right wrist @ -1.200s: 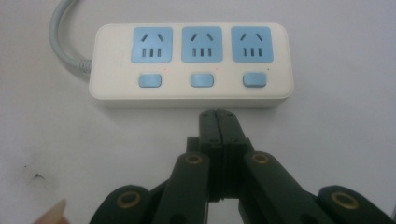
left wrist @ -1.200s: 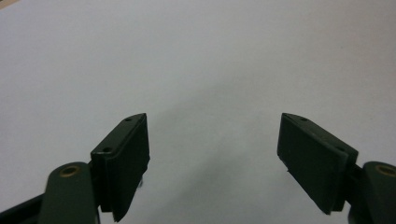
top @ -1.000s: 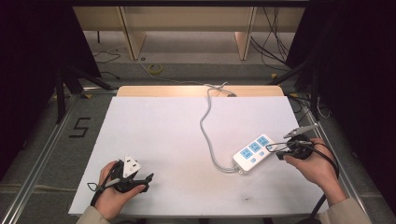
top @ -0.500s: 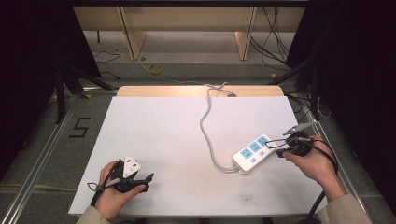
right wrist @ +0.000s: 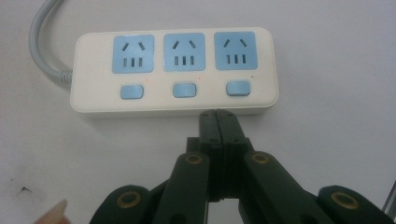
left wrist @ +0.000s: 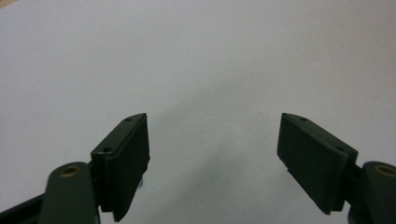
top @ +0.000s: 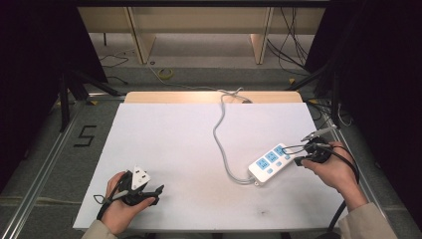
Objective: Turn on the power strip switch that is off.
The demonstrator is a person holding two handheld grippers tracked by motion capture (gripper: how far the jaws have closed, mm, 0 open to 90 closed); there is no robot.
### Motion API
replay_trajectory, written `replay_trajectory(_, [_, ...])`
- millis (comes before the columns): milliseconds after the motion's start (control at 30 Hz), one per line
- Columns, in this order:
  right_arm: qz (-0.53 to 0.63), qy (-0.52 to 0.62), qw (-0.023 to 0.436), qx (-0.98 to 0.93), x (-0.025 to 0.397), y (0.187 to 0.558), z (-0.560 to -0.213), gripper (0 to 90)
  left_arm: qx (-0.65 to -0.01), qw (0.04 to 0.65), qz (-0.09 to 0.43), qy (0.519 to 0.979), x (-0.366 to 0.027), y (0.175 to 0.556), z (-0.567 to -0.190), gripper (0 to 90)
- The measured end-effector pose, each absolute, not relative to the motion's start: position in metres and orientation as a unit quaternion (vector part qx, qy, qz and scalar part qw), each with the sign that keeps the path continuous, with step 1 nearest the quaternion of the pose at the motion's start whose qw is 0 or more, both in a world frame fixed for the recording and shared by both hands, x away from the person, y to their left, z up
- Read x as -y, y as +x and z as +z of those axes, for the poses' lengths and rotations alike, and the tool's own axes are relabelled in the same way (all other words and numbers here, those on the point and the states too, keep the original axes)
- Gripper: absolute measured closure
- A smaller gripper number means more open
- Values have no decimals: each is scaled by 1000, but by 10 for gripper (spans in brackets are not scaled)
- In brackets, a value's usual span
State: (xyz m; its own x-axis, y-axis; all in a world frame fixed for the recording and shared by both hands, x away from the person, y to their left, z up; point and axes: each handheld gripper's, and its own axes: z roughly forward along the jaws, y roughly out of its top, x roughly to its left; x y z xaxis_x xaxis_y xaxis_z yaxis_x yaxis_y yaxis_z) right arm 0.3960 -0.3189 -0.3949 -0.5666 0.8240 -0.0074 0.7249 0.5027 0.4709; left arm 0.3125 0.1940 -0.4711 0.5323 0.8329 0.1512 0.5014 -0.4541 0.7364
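A white power strip [top: 271, 162] with three blue sockets and three blue switches lies at the right of the white table [top: 169, 139]. Its grey cable [top: 219, 129] runs to the table's back edge. My right gripper [top: 298, 159] is shut with nothing in it. In the right gripper view, the tips of the right gripper [right wrist: 217, 114] rest against the long near side of the power strip [right wrist: 175, 70], below the middle and right switches. My left gripper [top: 158, 195] lies near the front left edge. In the left gripper view, the left gripper [left wrist: 215, 163] is open over bare table.
A wooden strip [top: 164, 97] borders the table's back edge. Metal rails [top: 45, 174] run along both sides, with a "5" marker [top: 85, 135] on the floor at left. A small dark speck [top: 261, 213] marks the table's front. Cables lie on the floor behind.
The right hand has shifted very slightly by the power strip. The left hand and the strip have stayed where they were.
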Motion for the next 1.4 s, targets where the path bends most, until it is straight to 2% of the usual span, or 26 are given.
replay_trajectory(1400, [190,460,111,-860,318,417,-395,900,-408,324,254,815,-192,313,-472,252])
